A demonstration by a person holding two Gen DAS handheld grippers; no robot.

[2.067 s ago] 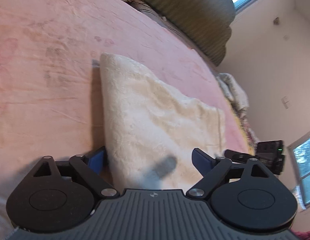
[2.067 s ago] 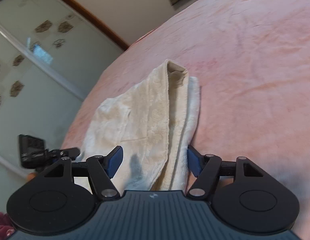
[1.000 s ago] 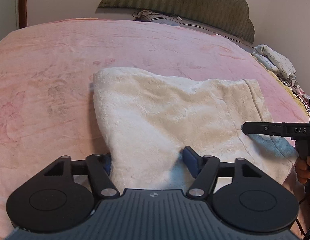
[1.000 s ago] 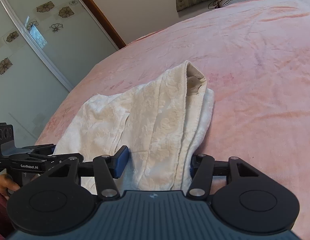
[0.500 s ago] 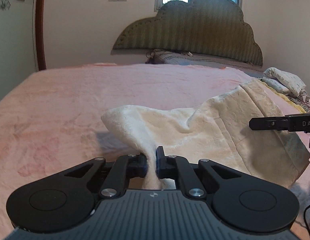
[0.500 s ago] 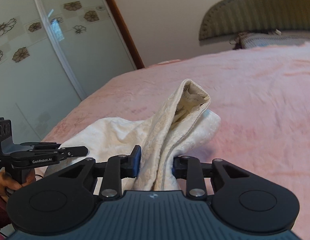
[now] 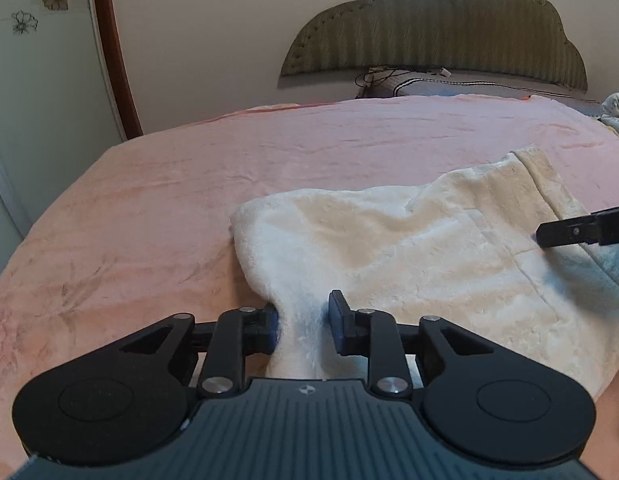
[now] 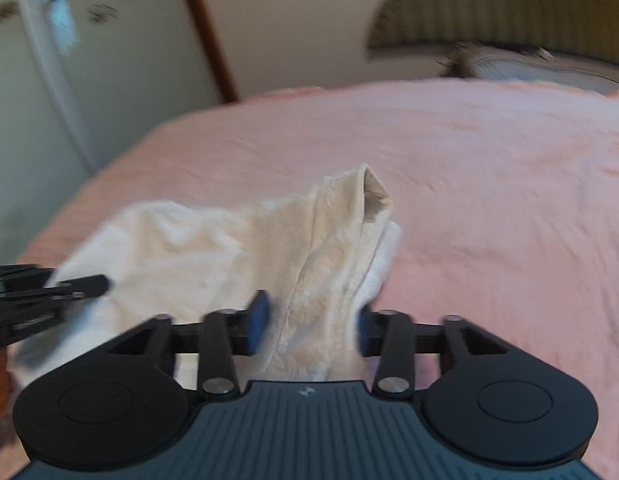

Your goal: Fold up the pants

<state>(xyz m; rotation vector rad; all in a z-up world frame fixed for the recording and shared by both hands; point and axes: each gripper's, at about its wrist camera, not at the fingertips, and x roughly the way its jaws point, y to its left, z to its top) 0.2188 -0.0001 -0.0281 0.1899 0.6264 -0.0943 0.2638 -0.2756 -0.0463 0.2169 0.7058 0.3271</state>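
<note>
Cream fleece pants (image 7: pixel 429 248) lie folded on the pink bed. My left gripper (image 7: pixel 303 326) straddles their near left corner, its jaws parted with a bunch of fabric between the pads. My right gripper (image 8: pixel 309 320) straddles the near right corner of the pants (image 8: pixel 269 248), its jaws wider apart with fabric between them; this view is blurred. The waistband end (image 8: pixel 373 192) stands up in a peak. The right gripper's finger shows in the left wrist view (image 7: pixel 581 232), and the left gripper shows in the right wrist view (image 8: pixel 49 292).
The pink bedspread (image 7: pixel 189 208) stretches to a padded headboard (image 7: pixel 449 28) with a pillow (image 7: pixel 449 84) at the far end. A glass wardrobe door (image 8: pixel 49 60) stands left of the bed. A bundle of cloth (image 7: pixel 617 112) lies at the far right.
Both grippers closed on the pants' near corners and lifted them half a second ago. Now both jaws have parted and the fabric has sunk back lower onto the bed.
</note>
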